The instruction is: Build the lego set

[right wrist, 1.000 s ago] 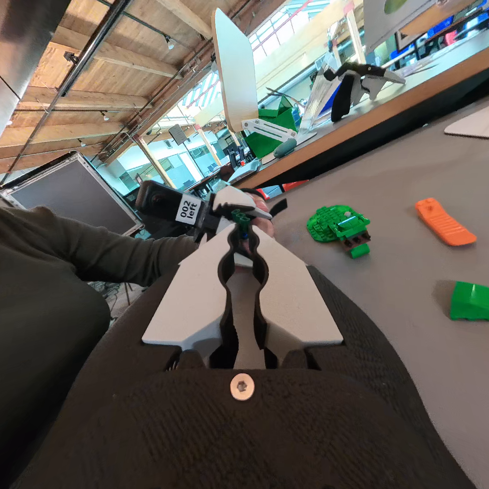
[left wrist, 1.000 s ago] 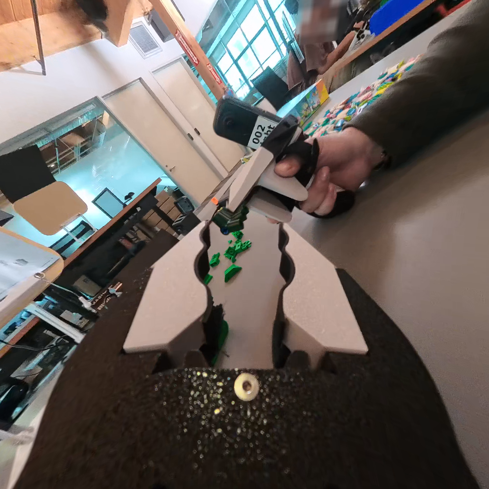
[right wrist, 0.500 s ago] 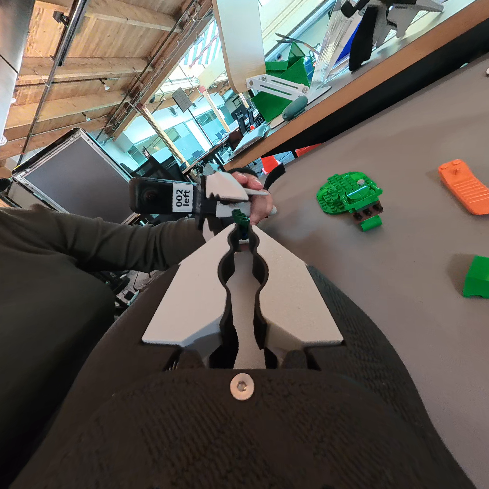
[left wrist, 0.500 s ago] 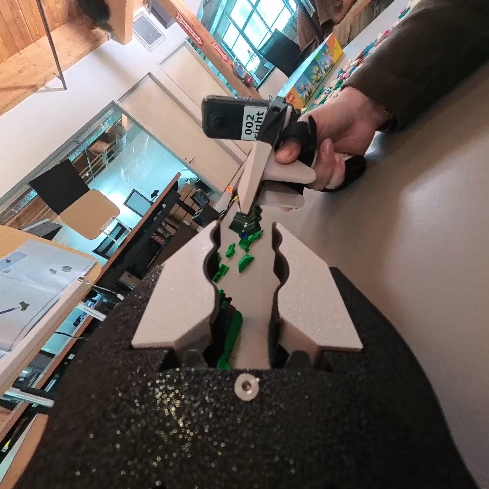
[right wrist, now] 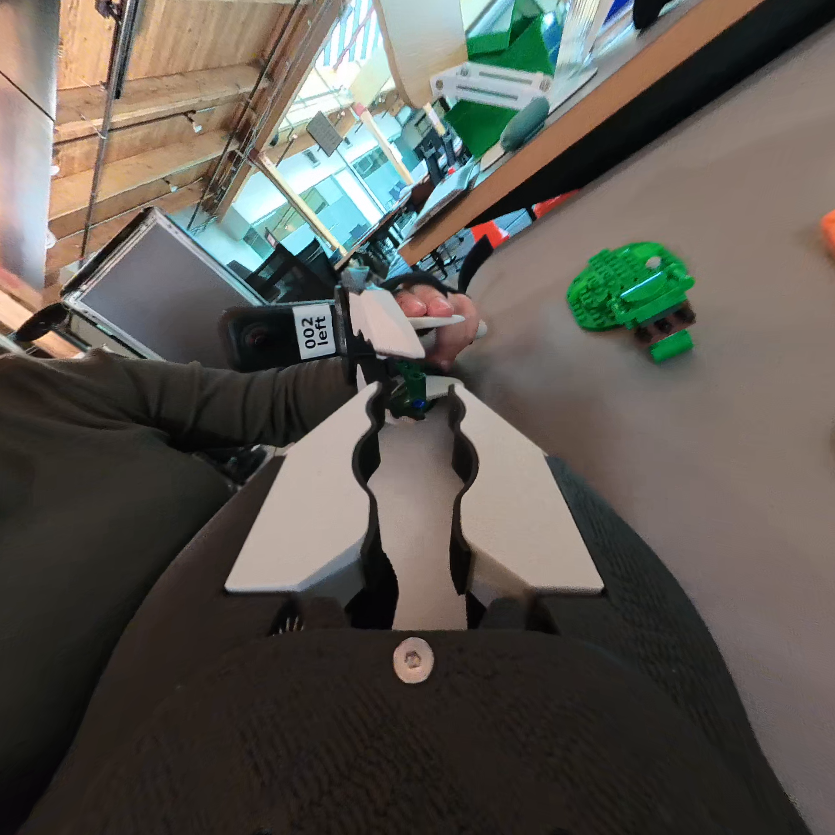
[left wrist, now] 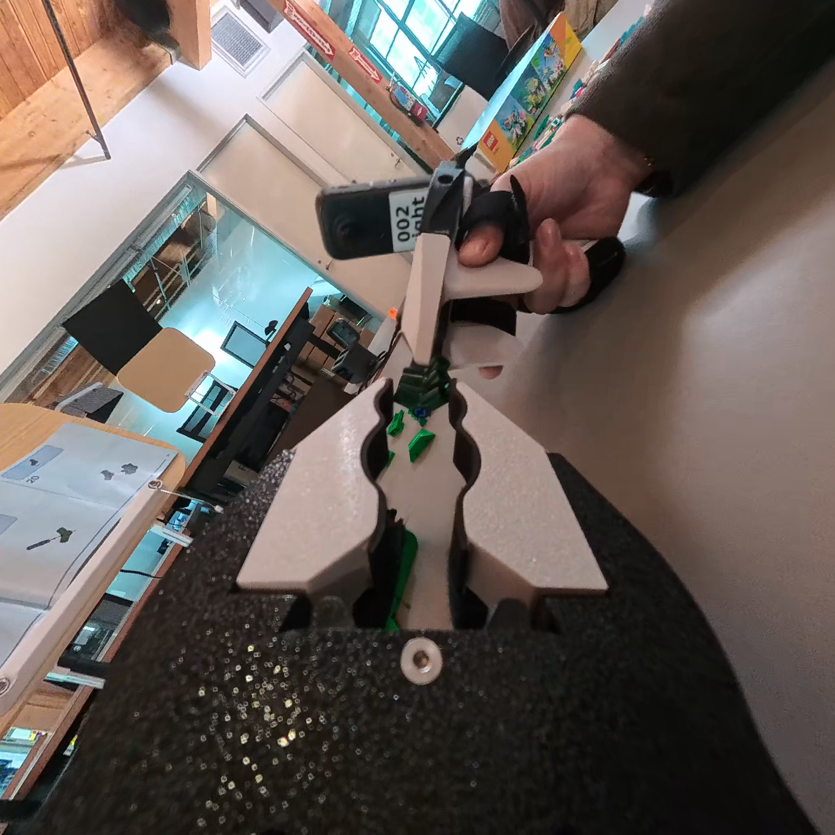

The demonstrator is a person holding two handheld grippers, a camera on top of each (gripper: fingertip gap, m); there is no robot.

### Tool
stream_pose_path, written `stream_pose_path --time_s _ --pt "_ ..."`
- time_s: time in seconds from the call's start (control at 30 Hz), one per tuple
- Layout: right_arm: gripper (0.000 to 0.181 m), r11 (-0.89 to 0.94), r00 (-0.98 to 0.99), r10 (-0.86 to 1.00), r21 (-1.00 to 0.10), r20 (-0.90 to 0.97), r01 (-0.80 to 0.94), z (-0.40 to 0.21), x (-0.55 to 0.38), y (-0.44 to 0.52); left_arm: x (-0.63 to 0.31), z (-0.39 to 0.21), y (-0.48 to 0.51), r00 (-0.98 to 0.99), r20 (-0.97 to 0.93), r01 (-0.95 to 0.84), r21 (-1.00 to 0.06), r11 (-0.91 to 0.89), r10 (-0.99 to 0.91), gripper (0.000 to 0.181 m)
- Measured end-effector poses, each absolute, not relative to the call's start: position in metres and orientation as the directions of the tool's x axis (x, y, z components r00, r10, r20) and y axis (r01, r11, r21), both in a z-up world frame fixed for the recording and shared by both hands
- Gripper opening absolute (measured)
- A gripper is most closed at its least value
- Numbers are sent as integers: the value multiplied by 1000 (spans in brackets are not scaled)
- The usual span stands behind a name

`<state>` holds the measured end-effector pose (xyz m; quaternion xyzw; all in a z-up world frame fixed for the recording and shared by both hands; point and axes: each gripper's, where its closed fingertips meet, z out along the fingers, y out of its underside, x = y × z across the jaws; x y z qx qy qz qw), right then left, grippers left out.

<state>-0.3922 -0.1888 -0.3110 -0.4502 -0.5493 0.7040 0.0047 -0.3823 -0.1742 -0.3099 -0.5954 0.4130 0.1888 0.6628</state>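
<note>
1. Up close, the left gripper [left wrist: 422, 391] has its fingers [left wrist: 325, 488] drawn in on a small dark green lego piece [left wrist: 420, 382], pinching it at the tips; a blue stud shows on the piece's underside.
2. Right gripper [right wrist: 413, 395]: fingers [right wrist: 519, 510] spread, with a clear gap on either side of the piece. In the left wrist view, one of its fingertips comes down from above and touches the top of the piece, while the other stands well off to the right.
3. The piece is up off the grey bench [left wrist: 700, 452], between the two grippers.
4. A hand [left wrist: 574, 212] in a dark sleeve holds the right gripper's handle, far right.
5. Loose bright green pieces [left wrist: 420, 445] lie on the bench just beyond the left gripper's fingertips.
6. From the right wrist view, a bright green lego assembly [right wrist: 628, 293] with a brown base sits on the bench, far right and well apart from the grippers. Motion blur softens it.
7. An orange tool [right wrist: 829, 230] is cut off by the right edge.
8. An instruction sheet [left wrist: 68, 497] stands propped at far left, and a lego box [left wrist: 528, 99] sits at the far end of the bench.
</note>
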Motion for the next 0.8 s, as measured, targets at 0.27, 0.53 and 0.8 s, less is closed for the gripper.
stream_pose_path --time_s 0.27,0.53,0.8 --pt "14 -369 -619 465 -774 -633 515 -311 -387 -198 -377 -310 -175 590 -763 -727 -645 236 -265 22" --pt "14 -330 -648 528 -836 -549 439 -309 -385 -199 -375 -309 -176 673 -657 -625 -751 214 -339 22" --pt "15 -299 -648 565 -859 -511 416 -310 -385 -200 -375 -311 -177 718 -563 -542 -821 180 -408 22"
